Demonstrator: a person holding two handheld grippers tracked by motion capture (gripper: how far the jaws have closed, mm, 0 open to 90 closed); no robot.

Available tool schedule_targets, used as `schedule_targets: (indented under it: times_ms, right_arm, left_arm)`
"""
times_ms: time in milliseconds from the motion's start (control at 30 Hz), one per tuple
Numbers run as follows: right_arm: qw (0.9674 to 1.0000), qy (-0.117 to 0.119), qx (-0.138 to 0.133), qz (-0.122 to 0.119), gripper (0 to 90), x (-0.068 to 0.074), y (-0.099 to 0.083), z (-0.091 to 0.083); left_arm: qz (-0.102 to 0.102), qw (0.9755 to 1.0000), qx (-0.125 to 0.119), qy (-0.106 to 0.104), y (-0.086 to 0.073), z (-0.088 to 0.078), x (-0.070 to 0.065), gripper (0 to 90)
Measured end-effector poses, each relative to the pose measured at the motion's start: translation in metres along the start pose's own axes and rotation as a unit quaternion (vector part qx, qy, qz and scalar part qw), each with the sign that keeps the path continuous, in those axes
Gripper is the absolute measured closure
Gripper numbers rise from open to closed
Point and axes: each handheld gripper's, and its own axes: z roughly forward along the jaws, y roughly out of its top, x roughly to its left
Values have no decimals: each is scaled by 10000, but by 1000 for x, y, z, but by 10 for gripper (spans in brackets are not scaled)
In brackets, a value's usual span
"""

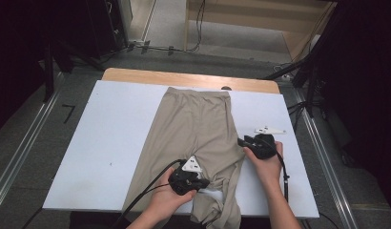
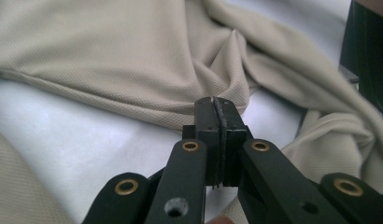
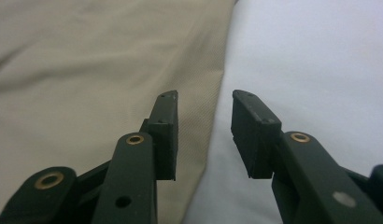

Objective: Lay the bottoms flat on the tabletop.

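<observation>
A pair of beige trousers (image 1: 198, 133) lies flat on the white worktop (image 1: 112, 143), waistband at the far edge and legs running toward the person, the near ends bunched and hanging over the near edge. The left tongs (image 1: 203, 183) sit on the crumpled near part of the trousers, between the two legs. In the left gripper view the left tongs (image 2: 216, 105) are pressed fully together, their tips at a fold of the cloth; whether any cloth is pinched between them I cannot tell. The right tongs (image 1: 242, 141) rest at the right edge of the trousers. In the right gripper view the right tongs (image 3: 203, 100) stand partly open, straddling that edge, nothing clamped.
</observation>
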Motion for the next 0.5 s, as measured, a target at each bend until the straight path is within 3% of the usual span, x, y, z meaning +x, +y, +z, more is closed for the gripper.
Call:
schedule_targets:
  times_ms: [67,133,233,333,500]
  right_arm:
    - [9997,-123,159,-169,588,4,-1,8]
    - [9992,-252,102,-291,606,8,-4,9]
    - [9988,-216,173,-415,837,15,-7,6]
    - [9979,-205,347,-514,878,20,-5,2]
    - [9997,-148,205,60,878,7,-9,-9]
  left_arm:
    - [-24,10000,-5,-21,-1,0,1,900]
    - [-19,10000,-15,-24,-1,0,2,900]
    - [-16,10000,-31,-35,-1,1,2,900]
    - [10,10000,8,-13,0,1,1,900]
    - [4,10000,5,-36,-1,0,2,900]
